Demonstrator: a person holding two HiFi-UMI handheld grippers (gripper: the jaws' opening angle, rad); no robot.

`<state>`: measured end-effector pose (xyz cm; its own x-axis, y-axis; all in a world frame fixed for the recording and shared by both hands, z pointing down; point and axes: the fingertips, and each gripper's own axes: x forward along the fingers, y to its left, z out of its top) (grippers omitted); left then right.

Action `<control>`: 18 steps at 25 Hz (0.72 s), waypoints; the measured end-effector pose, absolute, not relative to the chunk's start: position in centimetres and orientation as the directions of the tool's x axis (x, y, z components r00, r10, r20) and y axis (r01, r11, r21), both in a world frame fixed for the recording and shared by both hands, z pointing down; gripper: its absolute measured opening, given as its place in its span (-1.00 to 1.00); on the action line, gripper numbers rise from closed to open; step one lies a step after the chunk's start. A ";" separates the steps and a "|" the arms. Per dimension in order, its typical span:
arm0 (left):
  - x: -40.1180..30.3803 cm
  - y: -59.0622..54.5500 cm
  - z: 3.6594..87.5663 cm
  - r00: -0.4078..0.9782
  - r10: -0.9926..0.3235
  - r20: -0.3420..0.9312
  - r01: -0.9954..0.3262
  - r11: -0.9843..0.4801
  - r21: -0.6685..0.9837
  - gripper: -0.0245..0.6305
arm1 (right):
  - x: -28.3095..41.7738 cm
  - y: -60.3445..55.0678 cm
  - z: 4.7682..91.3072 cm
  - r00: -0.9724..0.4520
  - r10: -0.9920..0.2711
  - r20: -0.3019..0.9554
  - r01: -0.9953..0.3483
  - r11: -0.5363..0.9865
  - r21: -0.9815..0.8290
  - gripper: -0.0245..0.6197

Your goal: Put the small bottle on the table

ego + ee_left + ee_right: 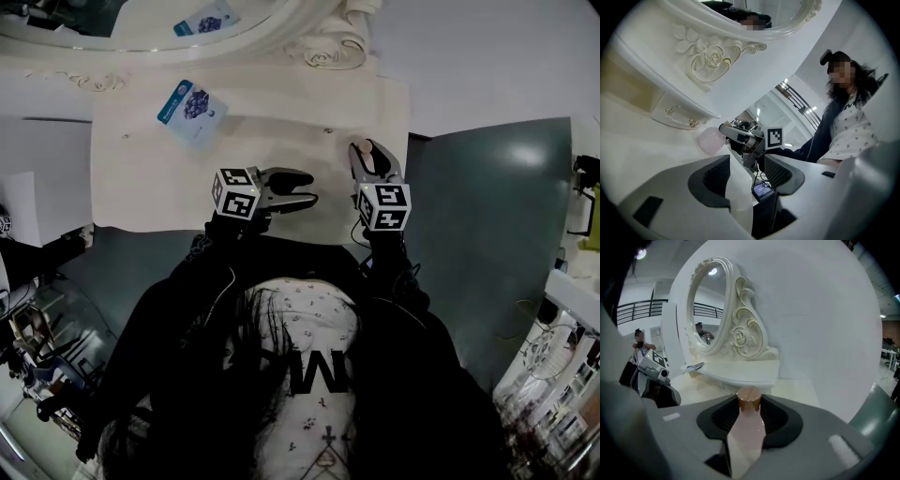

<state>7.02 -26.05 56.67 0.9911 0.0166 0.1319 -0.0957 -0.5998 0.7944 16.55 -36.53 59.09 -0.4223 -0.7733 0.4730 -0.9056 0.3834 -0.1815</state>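
**Pink small bottle [367, 152] gripped, not yet set down**

The right tool [368, 161] was clamped on it above the white dressing-table surface [141, 187], near the right edge. I could not tell whether it touched. Lowering and release seemed still to do. Its long axis ran along the jaws, with the brown cap [749, 397] pointing forward toward the mirror [710, 301]. The left tool [298, 190] stood wide and empty.

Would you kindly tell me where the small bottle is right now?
The small bottle is clamped in the right gripper's jaws, over the white table's right part in the head view, near the mirror's carved base.
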 end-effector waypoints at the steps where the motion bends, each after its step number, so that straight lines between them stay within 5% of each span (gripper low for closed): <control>1: 6.8 -26.0 56.7 0.991 0.012 0.135 -0.100 -0.599 0.794 -0.23 | 16.4 -36.5 59.1 -0.424 -0.771 0.475 -0.904 0.391 -0.172 -0.46; 18: 6.3 -25.9 55.0 0.993 -0.051 0.108 -0.116 -0.625 0.772 -0.24 | 15.7 -35.8 59.4 -0.411 -0.773 0.483 -0.900 0.427 -0.082 -0.45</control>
<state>6.31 -25.86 55.04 0.9929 -0.0510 0.1075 -0.1157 -0.6255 0.7716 15.66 -35.81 59.41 -0.4110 -0.7734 0.4827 -0.9004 0.4274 -0.0819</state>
